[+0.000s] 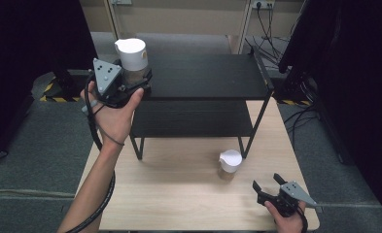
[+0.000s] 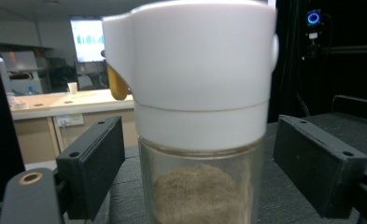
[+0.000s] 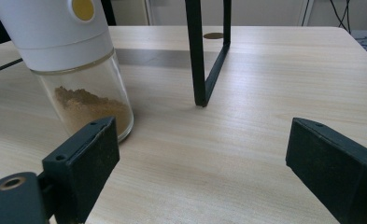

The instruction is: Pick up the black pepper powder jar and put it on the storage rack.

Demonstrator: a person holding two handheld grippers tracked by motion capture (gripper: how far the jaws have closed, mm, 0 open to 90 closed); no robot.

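A glass spice jar with a white cap (image 1: 131,56) and brown powder inside stands on the left end of the black rack's top shelf (image 1: 208,75). My left gripper (image 1: 139,80) reaches it from the left. In the left gripper view the jar (image 2: 195,93) sits between the jaws of the left gripper (image 2: 197,161), which stand open with a gap on each side. A second, similar jar (image 1: 230,164) stands on the wooden table (image 1: 179,199). My right gripper (image 1: 266,181) rests open near the front right corner, with that jar (image 3: 74,60) ahead and to its left and only bare table within the right gripper (image 3: 204,154).
The two-tier black rack has a lower shelf (image 1: 193,119) and thin legs; one leg (image 3: 197,56) stands just ahead of the right gripper. Dark curtains flank the table, and cables lie on the floor at the right (image 1: 300,116).
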